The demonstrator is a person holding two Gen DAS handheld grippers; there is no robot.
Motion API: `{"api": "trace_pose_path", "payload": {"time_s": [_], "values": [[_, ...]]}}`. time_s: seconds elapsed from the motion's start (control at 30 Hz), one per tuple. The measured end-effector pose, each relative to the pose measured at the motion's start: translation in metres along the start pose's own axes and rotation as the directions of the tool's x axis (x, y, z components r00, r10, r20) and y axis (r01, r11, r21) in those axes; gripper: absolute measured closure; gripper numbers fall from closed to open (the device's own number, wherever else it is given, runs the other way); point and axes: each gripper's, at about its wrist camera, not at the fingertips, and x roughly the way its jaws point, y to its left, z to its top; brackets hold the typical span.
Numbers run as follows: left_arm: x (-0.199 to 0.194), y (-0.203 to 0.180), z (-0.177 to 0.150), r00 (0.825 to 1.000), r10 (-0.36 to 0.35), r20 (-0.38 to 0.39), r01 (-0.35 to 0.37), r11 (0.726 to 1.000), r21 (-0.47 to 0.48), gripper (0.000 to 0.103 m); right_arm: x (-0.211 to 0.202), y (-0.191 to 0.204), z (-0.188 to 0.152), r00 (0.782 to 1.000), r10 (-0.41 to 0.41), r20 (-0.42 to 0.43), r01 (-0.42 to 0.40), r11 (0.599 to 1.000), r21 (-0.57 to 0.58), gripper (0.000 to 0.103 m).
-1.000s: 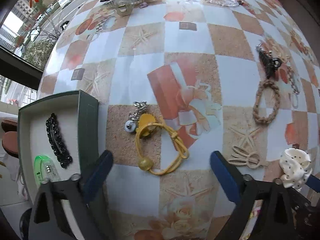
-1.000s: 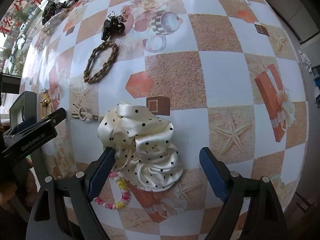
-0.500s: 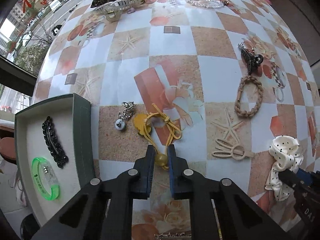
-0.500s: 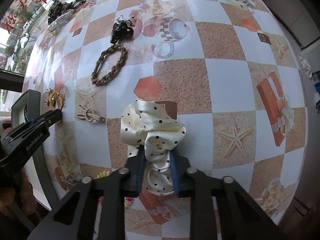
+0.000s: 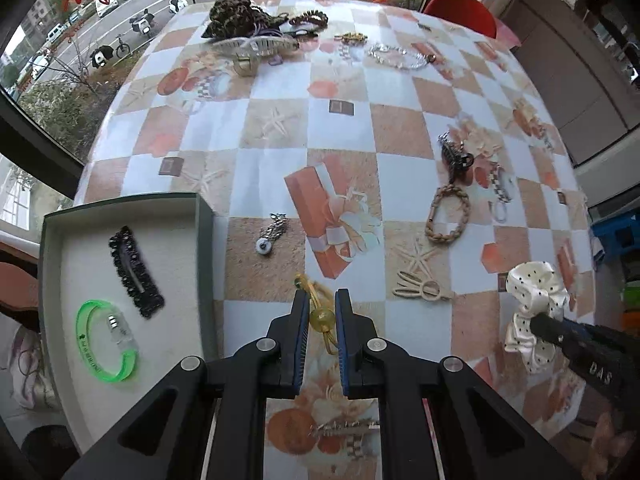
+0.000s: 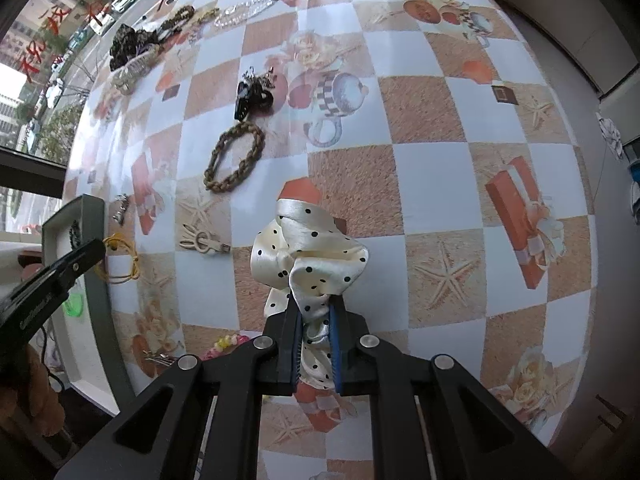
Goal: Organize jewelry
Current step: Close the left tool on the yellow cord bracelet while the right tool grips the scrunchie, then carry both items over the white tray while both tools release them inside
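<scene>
Black angular gripper (image 5: 322,312) arms — blue finger pads (image 5: 341,320), silver screws (image 5: 376,344), white lettering.

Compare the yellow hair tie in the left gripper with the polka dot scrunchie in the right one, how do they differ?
The yellow hair tie is a thin cord with a translucent bead; the polka dot scrunchie is bulky cream satin with black dots. The tie droops limply from the left gripper; the scrunchie billows above the right gripper. Both are clamped between shut jaws.

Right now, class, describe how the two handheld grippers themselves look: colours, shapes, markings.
Both the left gripper and the right gripper are matte black plastic with angular arms, triangular cut-outs and silver round pivot screws. The jaws carry blue ribbed pads. White lettering runs along the sides. No cables or sleeves show.
</scene>
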Motion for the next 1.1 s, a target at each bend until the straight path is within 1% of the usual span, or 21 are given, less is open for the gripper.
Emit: {"api": "trace_pose_path", "payload": {"time_s": [0.07,0.2,0.4,0.57,0.63,0.8,1.07,1.1], "values": [[-0.007,0.004,-0.003,1.000,-0.012,0.001,0.012,1.000,-0.010,0.086,-0.004,-0.002,-0.002,1.000,0.006,0.002,-0.006,1.000,0.003,0.090],[-0.017,0.016,-0.005,1.000,-0.022,0.014,0.023,0.999,-0.026,0.086,-0.008,0.008,-0.004,1.000,0.020,0.013,-0.020,1.000,-0.007,0.090],[-0.044,0.033,-0.014,0.998,-0.031,0.047,0.033,0.998,-0.050,0.086,-0.023,0.032,0.000,0.999,0.040,0.017,-0.039,0.998,-0.049,0.090],[-0.064,0.056,-0.023,0.996,-0.033,0.081,0.041,0.994,-0.099,0.086,-0.036,0.063,0.001,0.996,0.088,0.024,-0.085,0.990,-0.114,0.091],[-0.071,0.066,-0.027,0.995,-0.028,0.095,0.039,0.992,-0.121,0.086,-0.040,0.078,0.002,0.994,0.109,0.022,-0.104,0.983,-0.151,0.090],[-0.084,0.097,-0.040,0.993,-0.008,0.117,0.030,0.982,-0.185,0.086,-0.040,0.124,0.005,0.991,0.131,0.006,-0.125,0.963,-0.238,0.091],[-0.089,0.159,-0.069,0.992,0.042,0.118,-0.003,0.951,-0.310,0.086,-0.028,0.212,0.002,0.986,0.162,-0.038,-0.164,0.903,-0.398,0.091],[-0.088,0.168,-0.073,0.992,0.048,0.115,-0.008,0.945,-0.327,0.086,-0.025,0.223,0.001,0.989,0.140,-0.042,-0.145,0.901,-0.410,0.091]]}}
